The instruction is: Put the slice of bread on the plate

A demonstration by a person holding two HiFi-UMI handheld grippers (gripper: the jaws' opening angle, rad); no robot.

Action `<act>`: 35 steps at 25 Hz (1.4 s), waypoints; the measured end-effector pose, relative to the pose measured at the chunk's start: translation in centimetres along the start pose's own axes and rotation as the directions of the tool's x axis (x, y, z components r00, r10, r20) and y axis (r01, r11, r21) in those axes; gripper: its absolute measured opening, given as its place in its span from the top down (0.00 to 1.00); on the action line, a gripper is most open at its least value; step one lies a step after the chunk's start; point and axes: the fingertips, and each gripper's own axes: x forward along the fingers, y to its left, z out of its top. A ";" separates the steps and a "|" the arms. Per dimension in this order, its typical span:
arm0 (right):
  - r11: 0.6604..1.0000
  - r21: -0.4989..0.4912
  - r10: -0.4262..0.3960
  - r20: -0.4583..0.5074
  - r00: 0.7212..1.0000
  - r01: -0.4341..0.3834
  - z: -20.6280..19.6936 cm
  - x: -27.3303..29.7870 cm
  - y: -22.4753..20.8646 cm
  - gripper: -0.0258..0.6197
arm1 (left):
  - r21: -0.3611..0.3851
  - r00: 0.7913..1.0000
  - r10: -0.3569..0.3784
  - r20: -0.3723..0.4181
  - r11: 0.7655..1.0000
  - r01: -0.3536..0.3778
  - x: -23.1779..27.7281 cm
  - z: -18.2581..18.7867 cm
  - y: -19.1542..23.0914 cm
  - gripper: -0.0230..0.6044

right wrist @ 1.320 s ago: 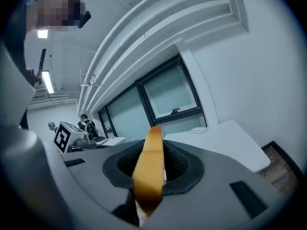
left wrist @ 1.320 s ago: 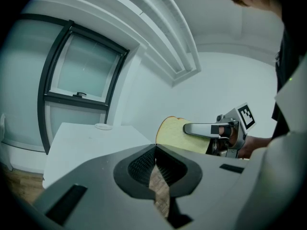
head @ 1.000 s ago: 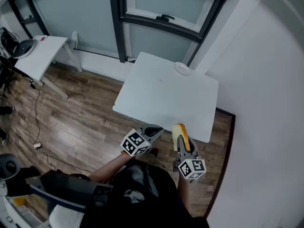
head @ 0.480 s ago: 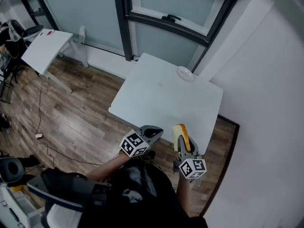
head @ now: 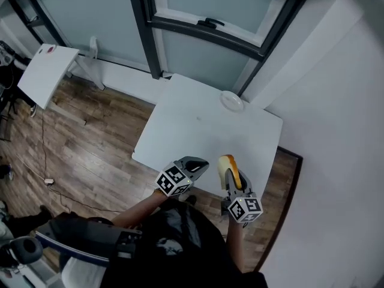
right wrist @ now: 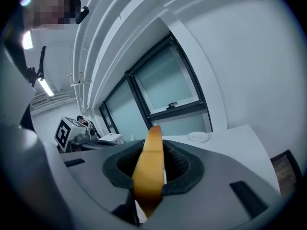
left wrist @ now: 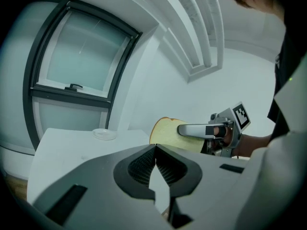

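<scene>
A slice of bread [head: 227,166] with a golden crust stands on edge, and my right gripper [head: 230,179] is shut on it over the near edge of the white table [head: 192,131]. In the right gripper view the bread [right wrist: 151,159] fills the gap between the jaws. The small white plate [head: 231,101] sits near the table's far right corner, also in sight as the plate [right wrist: 198,137] and the plate [left wrist: 104,134]. To the left of the bread my left gripper [head: 203,162] is shut and holds nothing. The left gripper view shows the bread [left wrist: 164,131] side-on.
A second white table [head: 47,72] stands at the far left on the wooden floor [head: 90,155]. Dark-framed windows [head: 198,17] run behind the main table, and a white wall [head: 336,131] closes the right side. A cable [head: 45,161] lies on the floor.
Both grippers have moved forward together from in front of the table to over its near edge. The bread has stayed in the right gripper.
</scene>
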 end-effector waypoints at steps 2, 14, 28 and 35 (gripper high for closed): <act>1.000 -0.011 -0.005 -0.015 1.000 0.005 0.8 2.3 -0.4 0.81 | -0.018 1.000 -0.022 0.006 1.000 0.023 0.5 0.7 2.0 0.96; 0.994 -0.082 -0.087 -0.127 0.988 0.077 0.9 11.4 -5.5 0.81 | -0.081 0.999 -0.023 -0.029 0.997 0.021 5.2 2.5 11.9 0.96; 0.908 -0.418 -0.115 -0.229 0.967 0.009 3.5 25.4 -18.6 0.81 | -0.170 0.988 0.145 -0.050 0.974 -0.152 12.7 1.3 20.2 0.96; 0.816 -0.579 -0.221 -0.304 0.927 0.005 2.1 32.6 -23.9 0.81 | -0.189 0.981 0.172 -0.088 0.964 -0.186 16.0 0.5 23.4 0.96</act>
